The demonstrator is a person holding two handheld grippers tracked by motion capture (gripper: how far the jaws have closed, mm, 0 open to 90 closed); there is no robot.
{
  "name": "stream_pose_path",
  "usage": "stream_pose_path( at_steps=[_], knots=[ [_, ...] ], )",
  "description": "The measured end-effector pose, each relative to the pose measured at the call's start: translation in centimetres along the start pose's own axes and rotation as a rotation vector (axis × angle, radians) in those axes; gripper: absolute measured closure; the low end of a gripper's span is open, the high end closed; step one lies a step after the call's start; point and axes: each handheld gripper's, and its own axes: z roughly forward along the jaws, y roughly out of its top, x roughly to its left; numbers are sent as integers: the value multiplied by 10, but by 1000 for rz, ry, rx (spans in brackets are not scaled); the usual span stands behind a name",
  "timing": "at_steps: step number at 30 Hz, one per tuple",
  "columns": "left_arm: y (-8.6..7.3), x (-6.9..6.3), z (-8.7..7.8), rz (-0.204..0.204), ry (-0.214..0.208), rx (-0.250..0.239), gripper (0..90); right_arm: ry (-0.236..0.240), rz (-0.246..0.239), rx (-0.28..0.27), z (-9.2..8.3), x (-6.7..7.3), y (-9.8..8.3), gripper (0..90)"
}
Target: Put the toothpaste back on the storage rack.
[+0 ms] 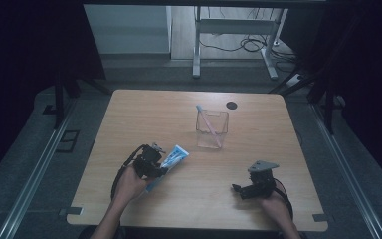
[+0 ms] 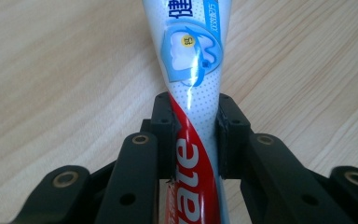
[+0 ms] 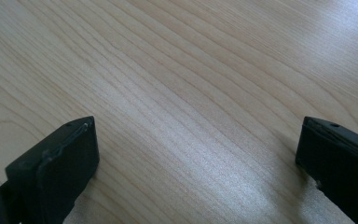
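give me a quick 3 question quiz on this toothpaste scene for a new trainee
1. True or false: the left tongs are shut on the toothpaste tube.
2. What already stands in the clear cup? A) a pink toothbrush B) a spoon C) a marker
3. How do the jaws of the right tongs stand, and what lies between them?

Key
1. True: both pads press the tube's sides.
2. A: the toothbrush leans inside the cup.
3. Wide open, with just the bare wooden table between them.
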Motion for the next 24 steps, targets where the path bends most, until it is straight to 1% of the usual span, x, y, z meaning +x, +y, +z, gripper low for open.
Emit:
stream_pose_path(
  at_steps=[7, 14, 19, 20, 24],
  knots=[
    [9, -2, -8, 10, -14, -48, 727, 0, -3, -1, 0, 0, 0, 0],
    [22, -6, -16, 37, -24, -103, 728, 0, -1, -2, 0, 0, 0, 0],
    [32, -8, -21, 52, -23, -128, 728, 0, -1, -3, 0, 0, 0, 0],
    [34, -8, -22, 46, -24, -137, 728, -1, -2, -3, 0, 0, 0, 0],
    [41, -9, -25, 47, -27, -165, 728, 0, -1, -3, 0, 0, 0, 0]
  ],
)
